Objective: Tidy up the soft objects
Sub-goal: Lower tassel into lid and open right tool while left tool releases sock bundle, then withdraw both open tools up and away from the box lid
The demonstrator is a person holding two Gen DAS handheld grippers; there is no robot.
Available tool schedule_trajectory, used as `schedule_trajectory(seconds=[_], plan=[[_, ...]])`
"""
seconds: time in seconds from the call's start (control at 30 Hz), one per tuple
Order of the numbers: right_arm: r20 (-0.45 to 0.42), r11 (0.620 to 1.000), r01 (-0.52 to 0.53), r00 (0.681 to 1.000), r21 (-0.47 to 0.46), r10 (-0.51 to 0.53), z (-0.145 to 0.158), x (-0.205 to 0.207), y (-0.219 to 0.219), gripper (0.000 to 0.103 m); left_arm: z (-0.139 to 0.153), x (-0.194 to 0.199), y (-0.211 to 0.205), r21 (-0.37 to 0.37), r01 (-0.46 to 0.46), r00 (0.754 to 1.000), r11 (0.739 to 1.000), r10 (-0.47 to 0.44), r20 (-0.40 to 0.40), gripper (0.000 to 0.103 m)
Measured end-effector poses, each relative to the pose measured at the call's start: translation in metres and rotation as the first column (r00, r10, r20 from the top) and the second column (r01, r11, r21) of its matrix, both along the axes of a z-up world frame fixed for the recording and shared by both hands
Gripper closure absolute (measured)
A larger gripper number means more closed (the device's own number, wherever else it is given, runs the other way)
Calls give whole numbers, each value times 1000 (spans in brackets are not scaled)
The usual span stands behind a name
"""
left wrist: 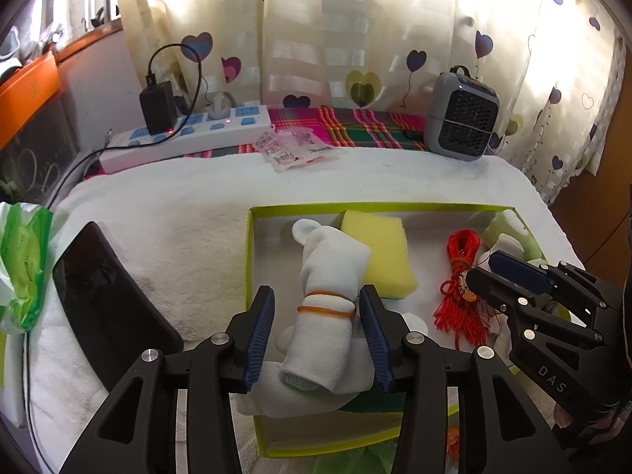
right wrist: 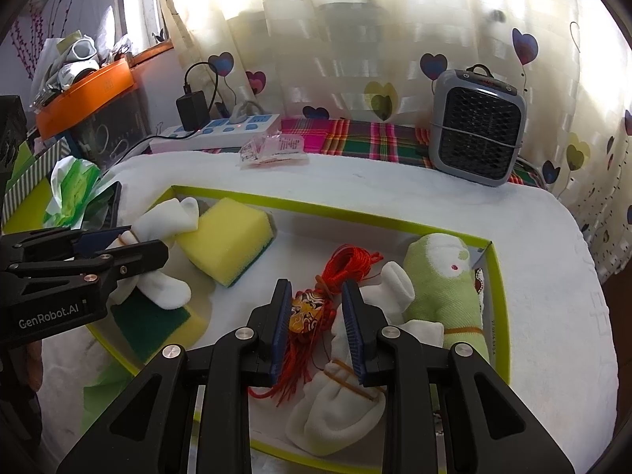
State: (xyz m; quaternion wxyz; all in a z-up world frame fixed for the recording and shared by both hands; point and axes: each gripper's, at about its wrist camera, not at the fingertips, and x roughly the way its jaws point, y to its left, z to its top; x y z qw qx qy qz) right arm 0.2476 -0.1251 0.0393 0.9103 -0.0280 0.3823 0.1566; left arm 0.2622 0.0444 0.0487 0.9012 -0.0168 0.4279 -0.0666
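Box (right wrist: 395,224) holds sponges (right wrist: 227,239), rolled socks (left wrist: 328,276), red cord (right wrist: 347,262).

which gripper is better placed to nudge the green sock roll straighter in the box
Right. The right gripper sits over the red tassel, next to the green sock roll; the left gripper straddles the white sock roll across the box.

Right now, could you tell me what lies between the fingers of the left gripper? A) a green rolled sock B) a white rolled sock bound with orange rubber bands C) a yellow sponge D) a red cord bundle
B: in the left wrist view the left gripper straddles the white rolled sock with orange bands, inside the green-rimmed box.
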Motion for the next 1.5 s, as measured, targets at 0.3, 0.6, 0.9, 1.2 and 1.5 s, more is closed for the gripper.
schedule_trajectory(seconds=[0.3,0.6,0.9,1.2,1.5], plan=[[10,1000,-1,1000,6,1,3,-4,1,61,1,-3,2,-10,-9,1000,1000,9,-8,52],[20,1000,-1,1000,8,1,6,-10,3,57,3,-9,1,-12,-3,1000,1000,3,3,51],[42,1000,7,999,23,-8,13,-23,3,54,12,-24,0,-30,11,1000,999,-10,26,50],[48,999,18,999,49,-21,16,-38,-3,52,18,-44,1,-43,19,999,999,-16,48,50],[52,997,21,998,75,-24,20,-55,-9,52,20,-61,10,-71,3,998,997,1,57,50]])
